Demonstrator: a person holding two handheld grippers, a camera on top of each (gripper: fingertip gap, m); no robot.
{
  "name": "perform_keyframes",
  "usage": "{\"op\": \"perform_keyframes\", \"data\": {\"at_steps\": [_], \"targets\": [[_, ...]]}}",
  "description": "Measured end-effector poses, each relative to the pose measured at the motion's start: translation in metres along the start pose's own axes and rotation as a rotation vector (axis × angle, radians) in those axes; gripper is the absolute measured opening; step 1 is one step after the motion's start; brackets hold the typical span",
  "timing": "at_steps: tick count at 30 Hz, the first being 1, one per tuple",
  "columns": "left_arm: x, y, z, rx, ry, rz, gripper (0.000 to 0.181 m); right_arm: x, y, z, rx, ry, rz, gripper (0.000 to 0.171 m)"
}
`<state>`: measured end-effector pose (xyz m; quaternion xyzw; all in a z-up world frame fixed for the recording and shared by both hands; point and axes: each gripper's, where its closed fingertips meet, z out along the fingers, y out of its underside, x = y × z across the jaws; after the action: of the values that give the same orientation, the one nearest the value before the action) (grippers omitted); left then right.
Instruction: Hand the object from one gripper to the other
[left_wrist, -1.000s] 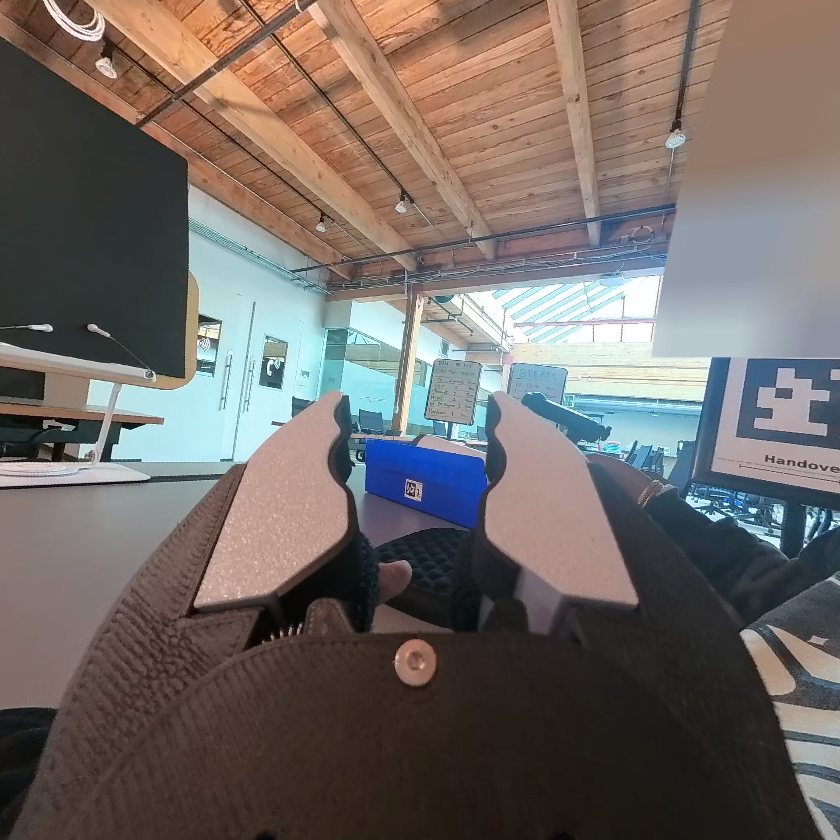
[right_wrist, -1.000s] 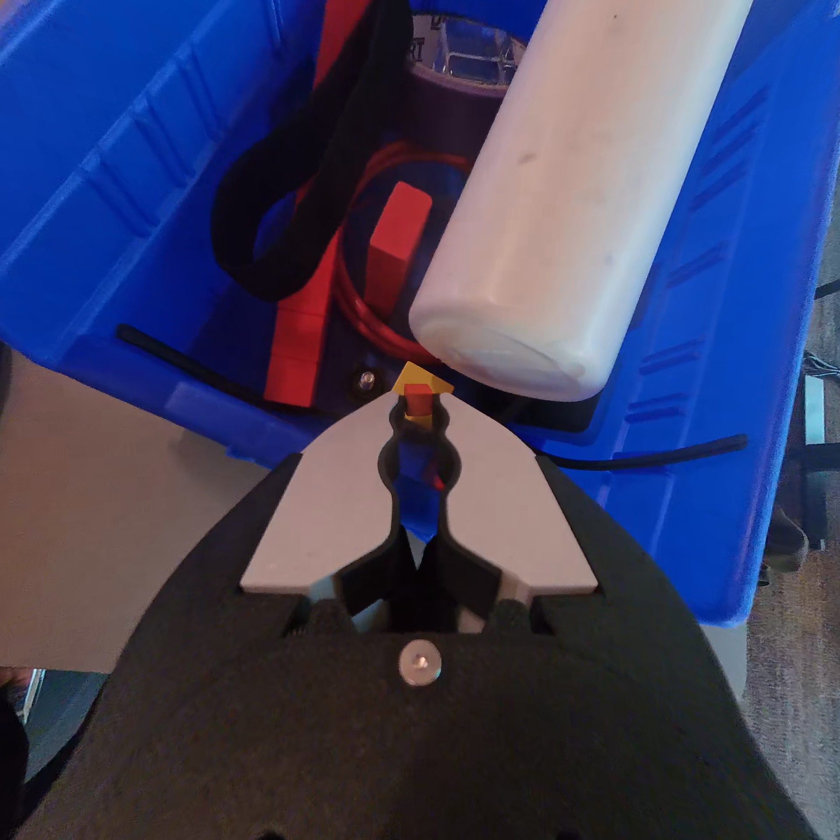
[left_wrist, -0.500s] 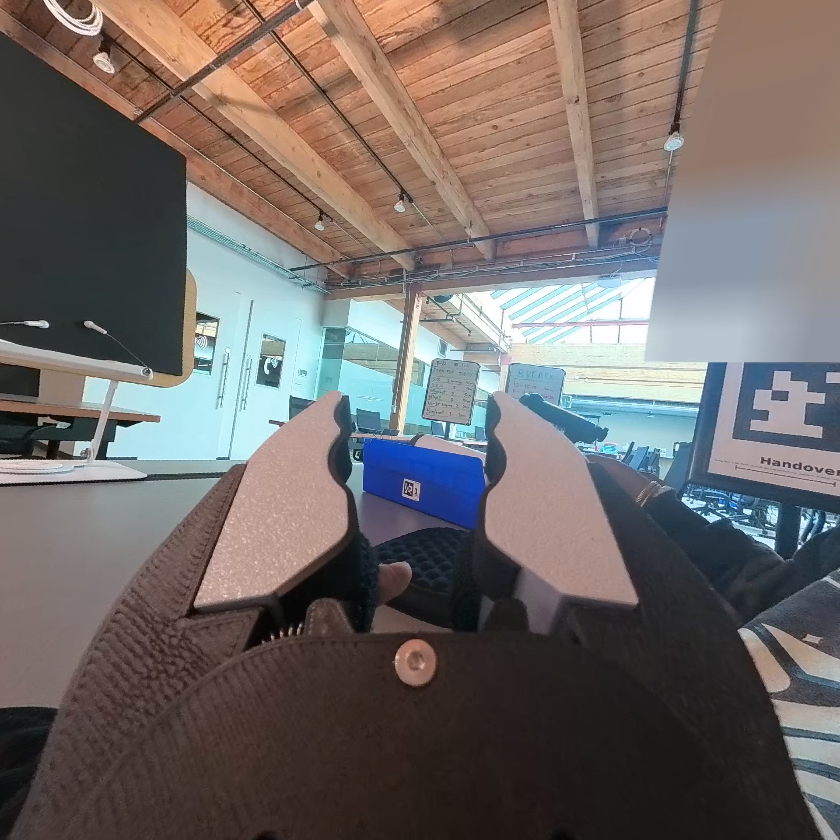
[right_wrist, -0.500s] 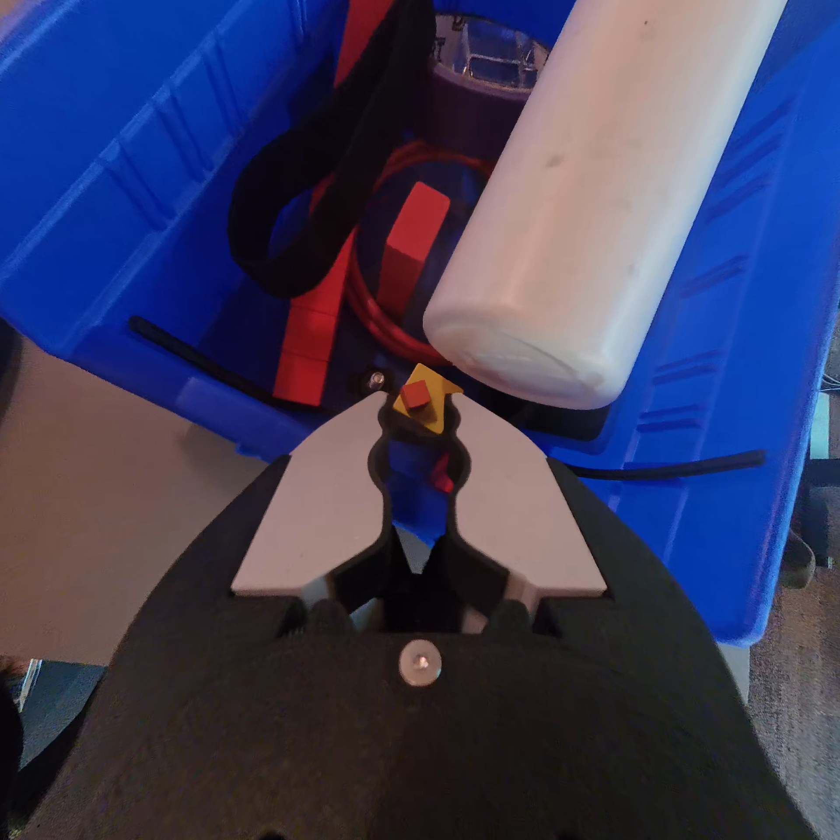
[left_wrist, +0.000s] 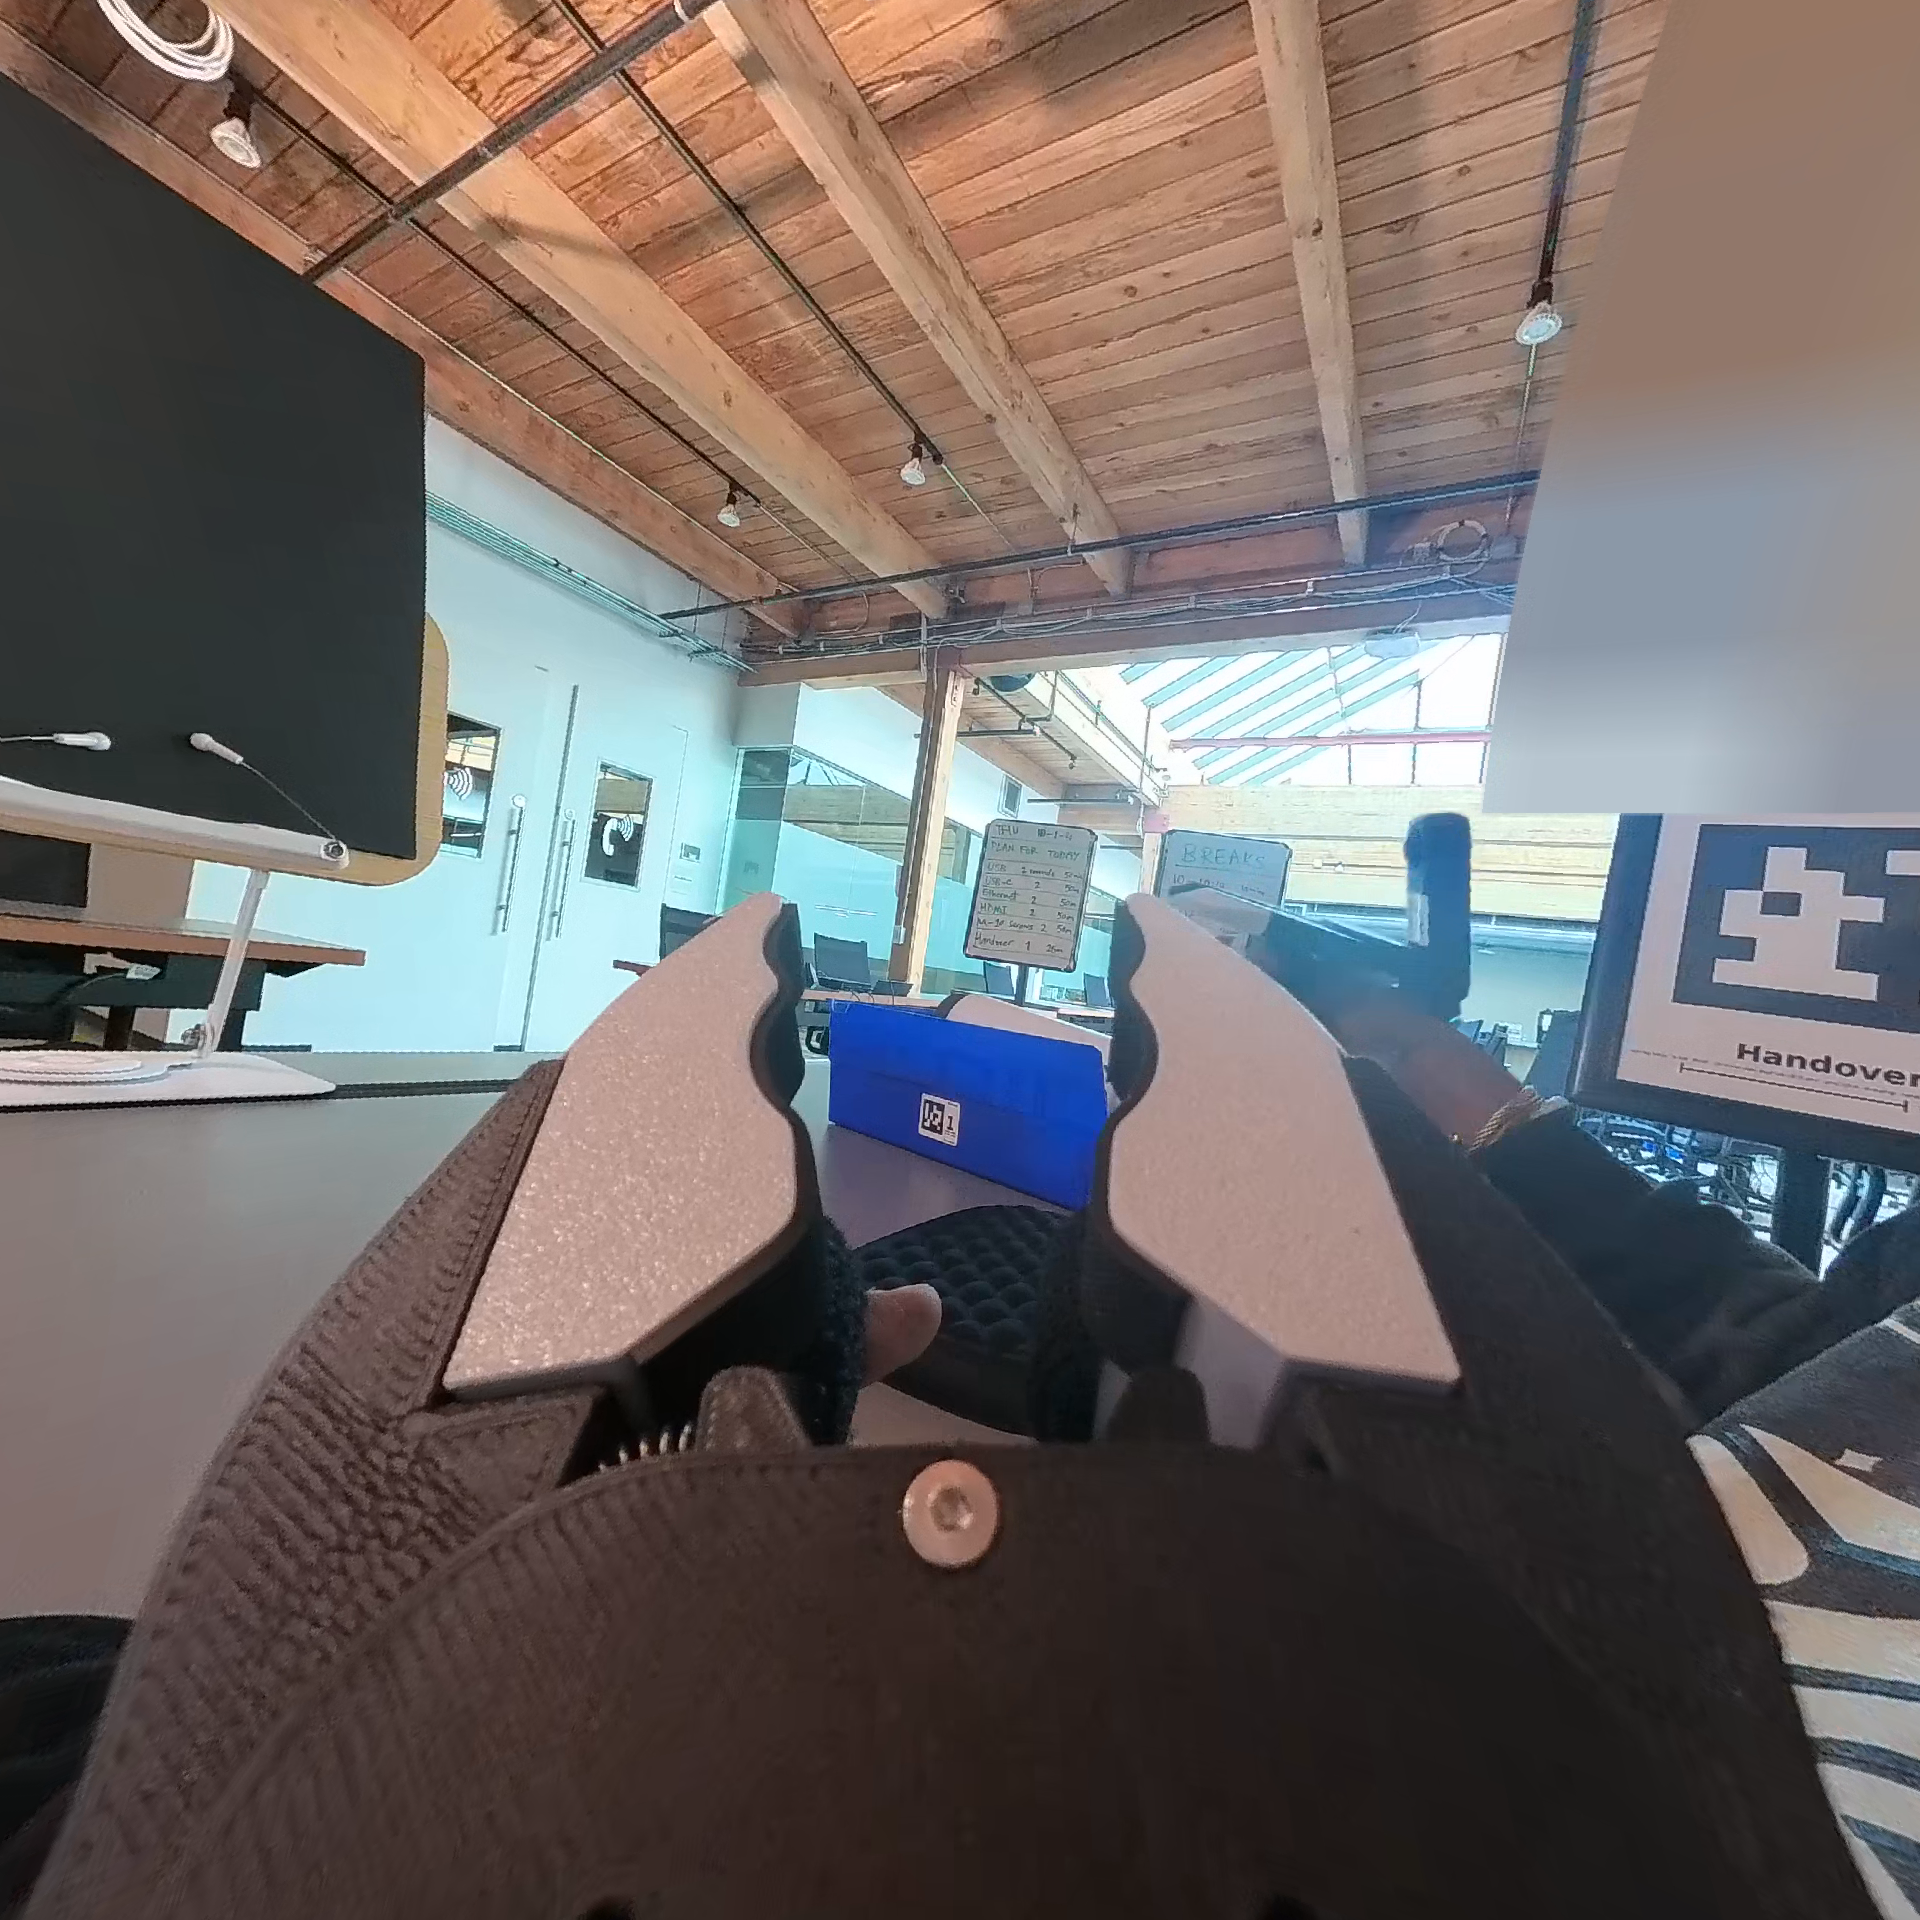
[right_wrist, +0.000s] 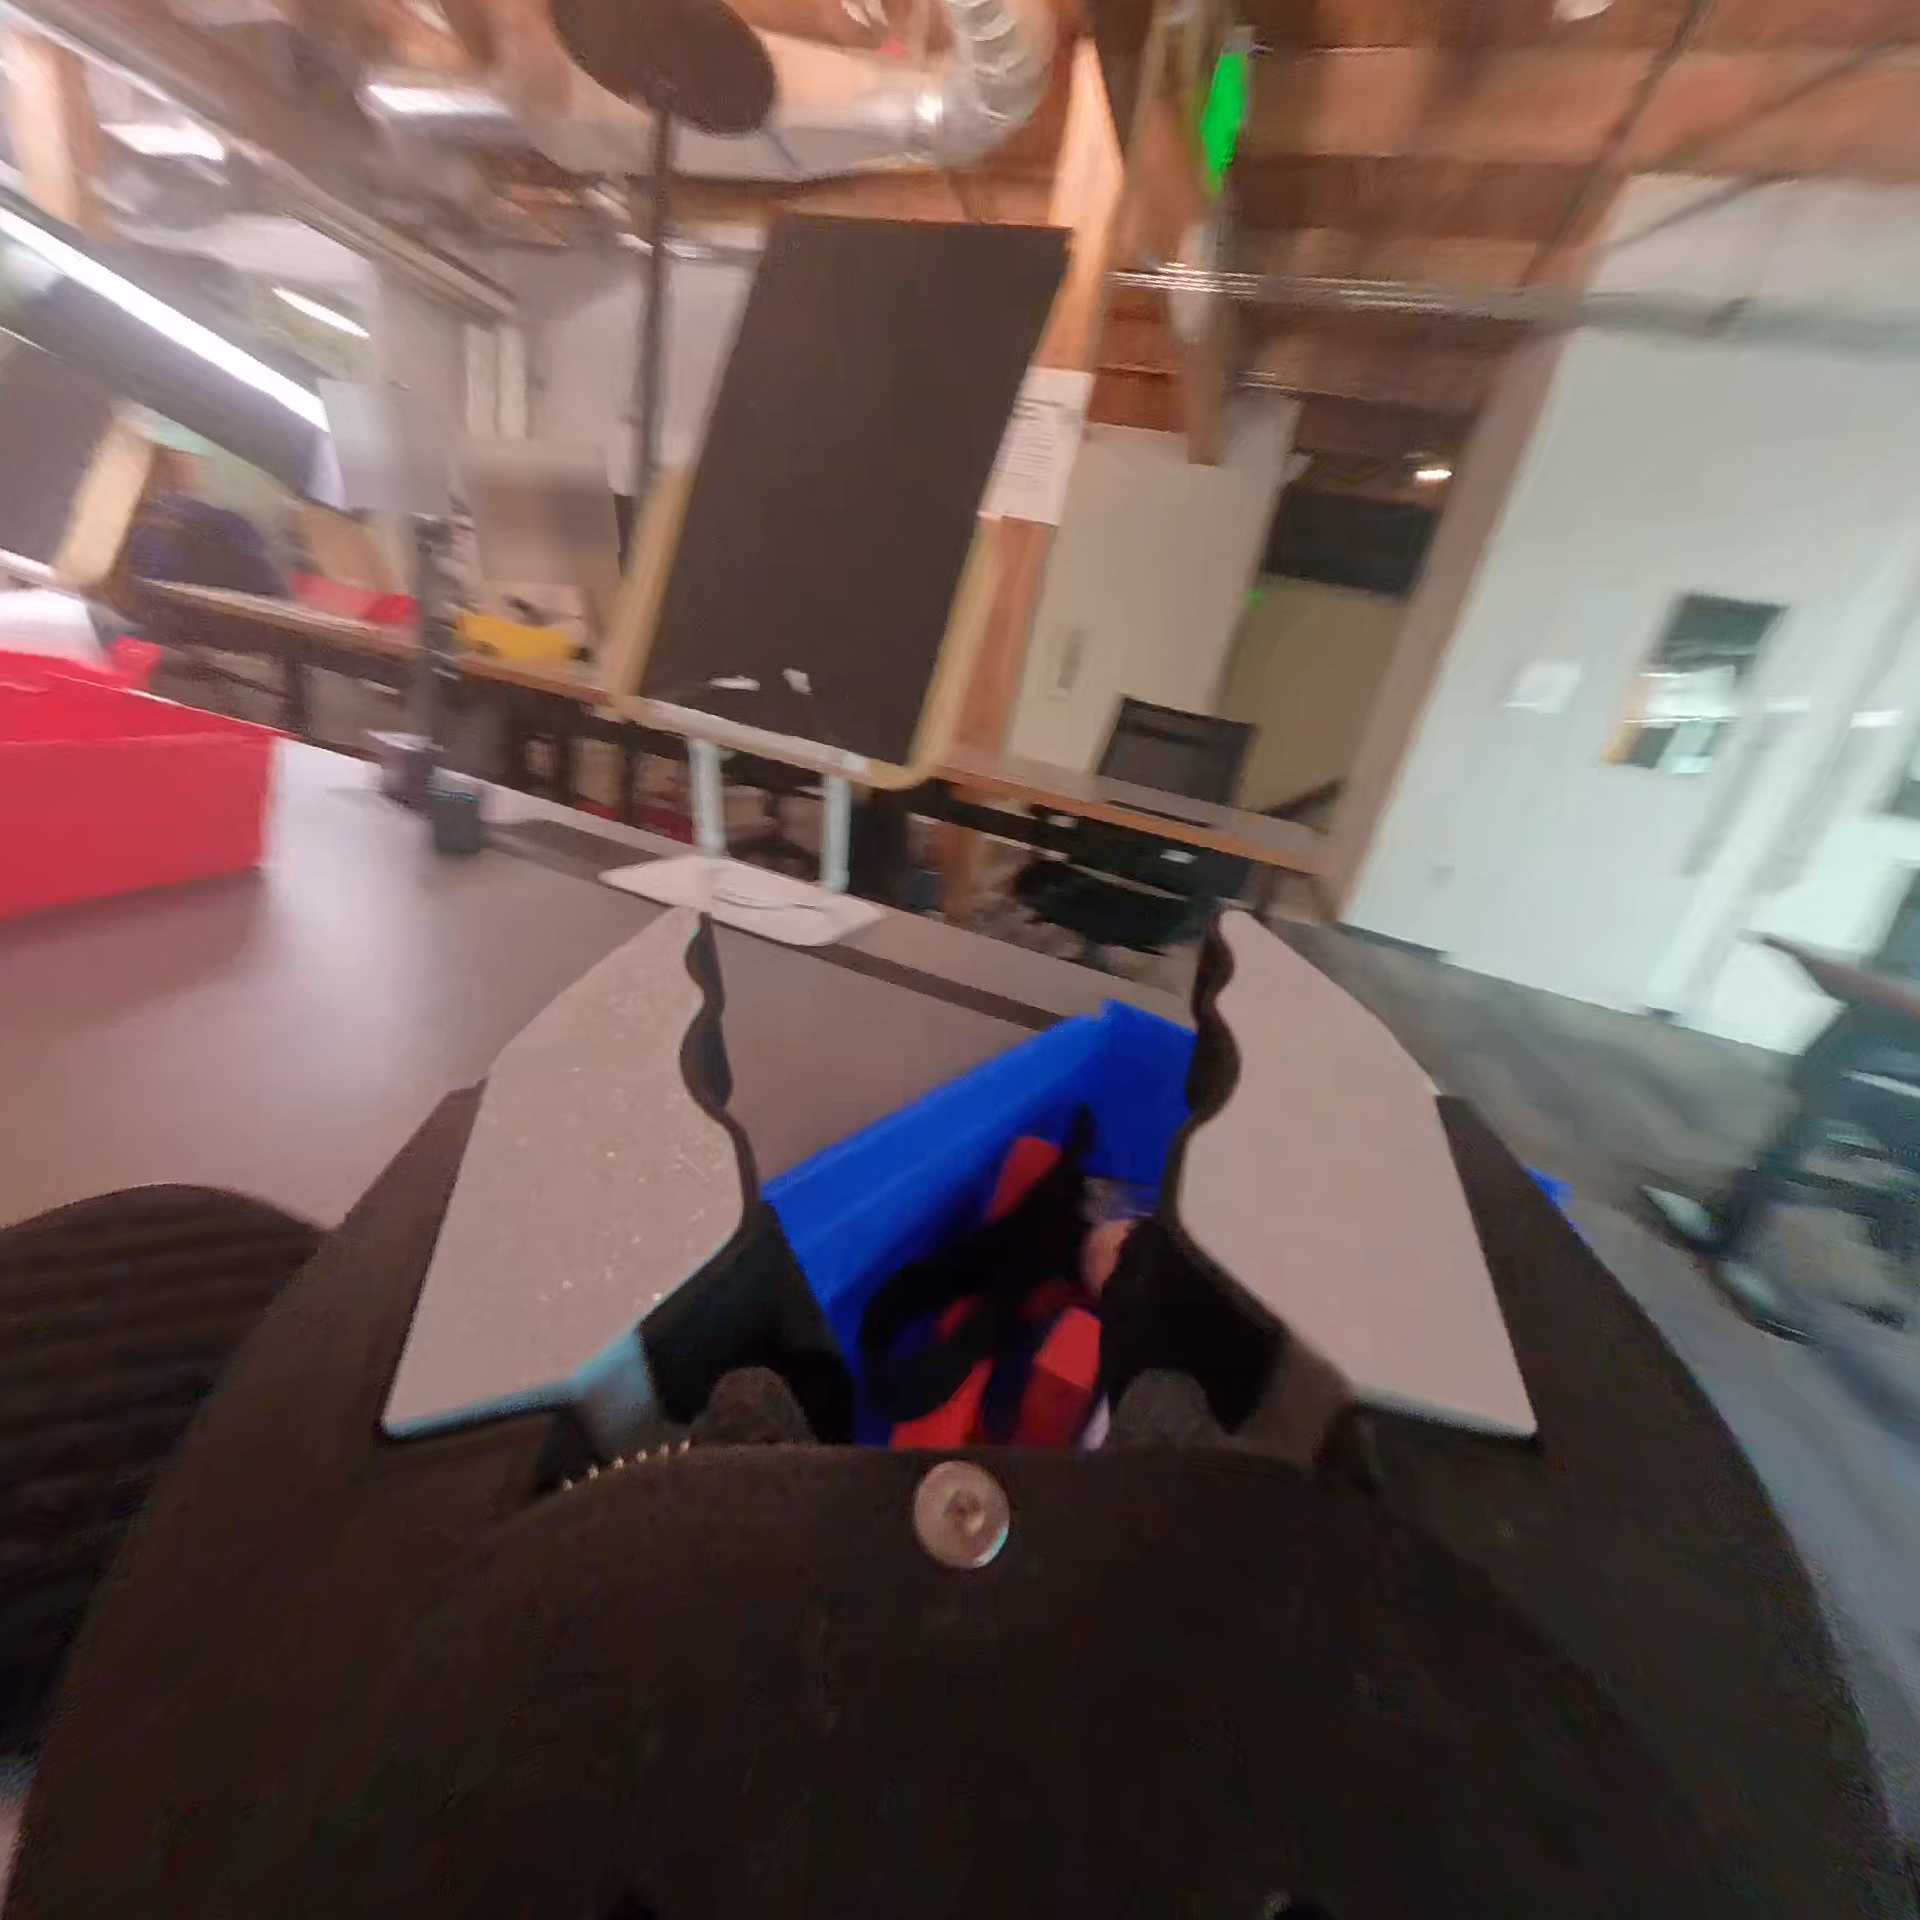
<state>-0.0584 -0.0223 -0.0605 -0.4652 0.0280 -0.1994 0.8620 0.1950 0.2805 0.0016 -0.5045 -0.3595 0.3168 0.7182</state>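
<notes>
Two grippers are showing, both spread, neither pinching anything. Left gripper is sitting low over the dark table, fingers apart, looking across at the blue bin, which is well apart from it. Right gripper is gaping wide above the bin, nothing between its fingers; this view is smearing with motion blur. A gloved hand is showing low between the left fingers.

Task object: no single item is being held, so I cannot tell which one is meant. Candidates are lying in the bin: a black strap loop and red blocks, packed together, partly hidden behind the right gripper's fingers. From the left view only a white rounded top is poking over the bin's rim.

Risks, as judgement:
- Nothing is gripped, so the handover is not yet starting; a pick is needed first.
- Strap is tangling over the red pieces, so a grab is likely dragging a neighbour along.
- Fast motion is making a mis-aimed closure likely.
- Grippers are well apart, so an early release is dropping the item onto the table.

Orientation: the clearest red block seems to be running its long axis roughly away from the right camera, down into the bin; blur is making this uncertain. Strap direction I cannot tell.
</notes>
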Motion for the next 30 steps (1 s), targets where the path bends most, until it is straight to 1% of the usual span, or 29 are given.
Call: {"op": "perform_keyframes", "data": {"at_steps": [1, 2, 6, 8, 13, 18, 24, 28, 30], "targets": [[0.0, 0.0, 0.0, 0.0, 0.0, -0.001, 0.056, 0.01, 0.002, 0.0, -0.036, 0.087, -0.046, 0.098], [0.0, 0.0, 0.0, 0.001, 0.0, -0.001, 0.056, 0.02, 0.006, -0.001, -0.09, 0.172, -0.106, 0.111], [-0.001, 0.0, 0.0, 0.001, -0.001, -0.006, 0.057, 0.061, 0.032, -0.016, -0.401, 0.495, -0.382, 0.146], [0.0, 0.001, 0.0, 0.0, 0.0, -0.003, 0.056, 0.071, 0.035, -0.021, -0.464, 0.591, -0.443, 0.146], [0.0, 0.001, 0.0, 0.001, 0.0, -0.004, 0.056, 0.075, 0.031, -0.024, -0.465, 0.656, -0.455, 0.146], [-0.002, 0.001, 0.0, 0.003, 0.0, -0.009, 0.056, 0.089, 0.028, -0.033, -0.48, 0.796, -0.44, 0.146], [-0.003, 0.002, 0.001, 0.005, -0.002, -0.014, 0.056, 0.092, 0.026, -0.036, -0.472, 0.825, -0.447, 0.145], [-0.004, 0.003, 0.002, 0.005, -0.001, -0.013, 0.056, 0.091, 0.026, -0.035, -0.454, 0.819, -0.403, 0.146], [-0.004, 0.002, 0.002, 0.005, -0.001, -0.011, 0.056, 0.094, 0.024, -0.038, -0.454, 0.85, -0.402, 0.146]]}}
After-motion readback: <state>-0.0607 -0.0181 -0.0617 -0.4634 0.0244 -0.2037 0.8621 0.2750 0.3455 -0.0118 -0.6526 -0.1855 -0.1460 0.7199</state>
